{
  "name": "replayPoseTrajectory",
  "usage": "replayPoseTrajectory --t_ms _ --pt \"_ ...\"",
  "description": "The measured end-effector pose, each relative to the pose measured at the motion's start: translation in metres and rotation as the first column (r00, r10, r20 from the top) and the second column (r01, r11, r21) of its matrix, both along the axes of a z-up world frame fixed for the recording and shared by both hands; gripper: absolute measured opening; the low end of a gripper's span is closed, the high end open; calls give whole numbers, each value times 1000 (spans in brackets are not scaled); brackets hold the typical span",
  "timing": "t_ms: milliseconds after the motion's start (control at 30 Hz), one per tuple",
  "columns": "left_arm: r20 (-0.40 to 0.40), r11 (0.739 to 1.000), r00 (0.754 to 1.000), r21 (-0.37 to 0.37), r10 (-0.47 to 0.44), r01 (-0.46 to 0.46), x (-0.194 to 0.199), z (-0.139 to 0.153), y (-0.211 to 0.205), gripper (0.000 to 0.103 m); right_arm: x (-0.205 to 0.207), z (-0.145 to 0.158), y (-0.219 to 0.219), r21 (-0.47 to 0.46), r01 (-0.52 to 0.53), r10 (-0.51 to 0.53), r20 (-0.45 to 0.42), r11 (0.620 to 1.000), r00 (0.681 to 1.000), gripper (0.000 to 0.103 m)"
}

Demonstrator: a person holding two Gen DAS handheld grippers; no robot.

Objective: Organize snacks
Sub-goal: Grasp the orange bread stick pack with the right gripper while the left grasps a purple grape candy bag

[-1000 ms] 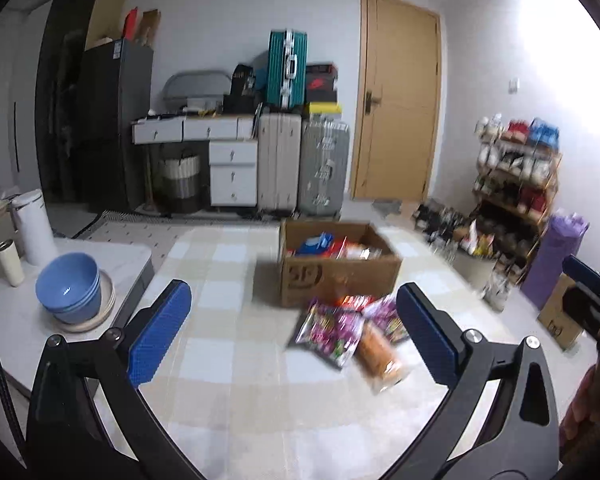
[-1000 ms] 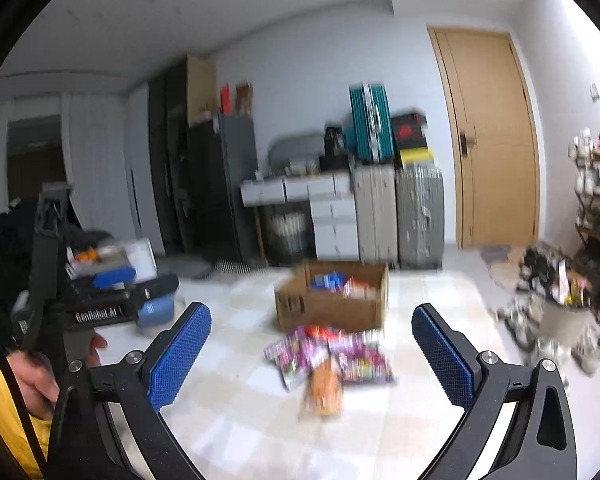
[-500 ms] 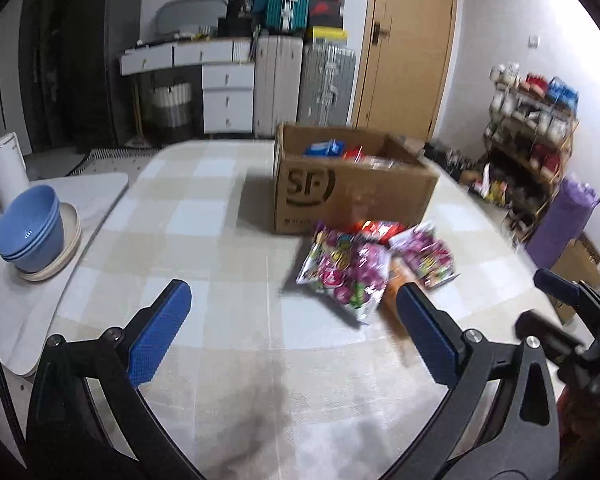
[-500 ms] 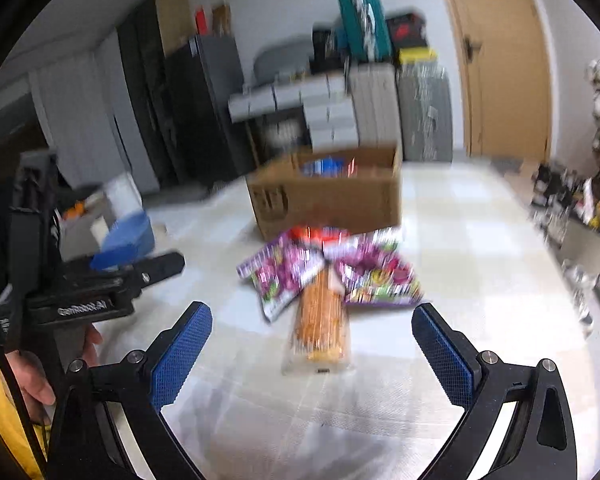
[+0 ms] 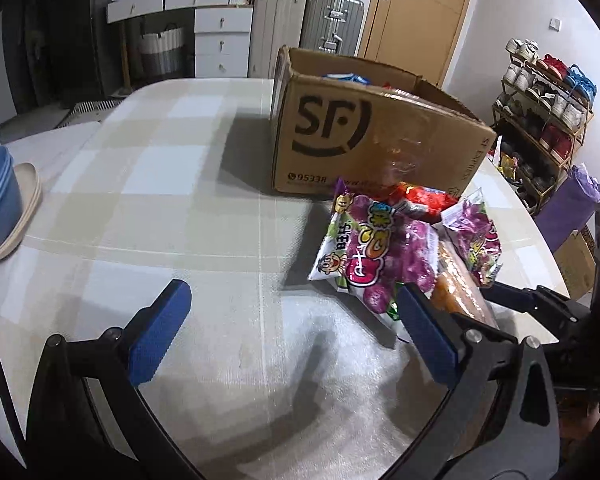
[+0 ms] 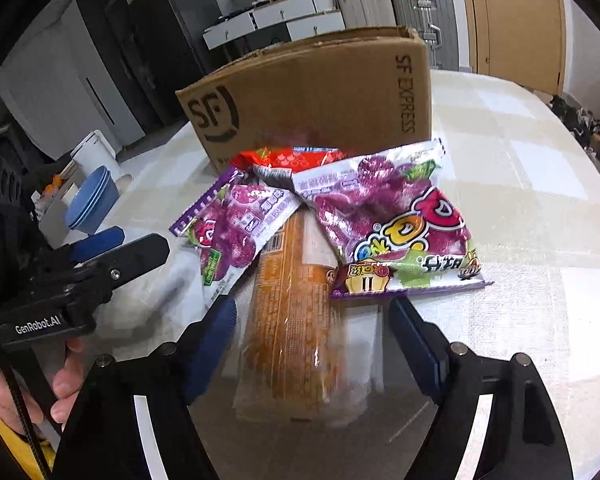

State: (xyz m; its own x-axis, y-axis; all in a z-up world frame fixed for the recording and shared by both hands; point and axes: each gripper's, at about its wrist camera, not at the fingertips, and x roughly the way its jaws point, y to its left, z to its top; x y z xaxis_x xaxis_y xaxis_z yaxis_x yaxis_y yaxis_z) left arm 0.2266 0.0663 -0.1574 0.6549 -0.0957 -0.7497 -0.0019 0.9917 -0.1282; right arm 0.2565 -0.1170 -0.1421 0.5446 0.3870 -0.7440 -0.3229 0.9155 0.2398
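A brown SF cardboard box [image 5: 364, 136] [image 6: 320, 96] stands on the checked table with some snacks inside. In front of it lies a pile of snacks: two purple grape candy bags [image 6: 388, 216] [image 6: 236, 228] [image 5: 372, 252], a red packet [image 6: 292, 158] [image 5: 424, 200] and a long orange packet in clear wrap [image 6: 296, 320] [image 5: 460, 296]. My right gripper [image 6: 312, 320] is open, its fingers on either side of the orange packet's near end. My left gripper [image 5: 292, 320] is open and empty, just left of the pile.
Blue bowls on a beige plate [image 5: 0, 208] [image 6: 92, 200] sit on a side surface at the left. Behind the table are drawers and suitcases [image 5: 280, 12], a door [image 5: 412, 16] and a shoe rack [image 5: 540, 92] at the right.
Both grippers have moved forward and down toward the snack pile. The right gripper now straddles the orange packet; the left has come close beside the purple bag.
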Motion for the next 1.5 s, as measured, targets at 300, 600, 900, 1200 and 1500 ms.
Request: replayPoseTrajectory --t_ms 300,600,900,1200,1500 --pt "-37 1000 999 -21 -4 4 29 -23 -2 103 1 -7 21 -130 -16 22 46 991 999 74" --pt "-26 999 1000 -32 5 -6 34 -19 -4 103 -3 -7 22 -131 -26 32 51 991 998 38" --pt "-6 999 1000 -32 -3 3 6 -7 2 103 -38 6 -15 97 -16 10 66 995 998 35" --pt "9 1000 1000 -2 -10 10 -11 0 -3 103 -52 10 -27 150 -15 2 85 989 996 34" --pt "-13 1000 1000 -19 15 -15 -14 -5 3 103 -33 1 25 -157 -76 87 64 985 994 43"
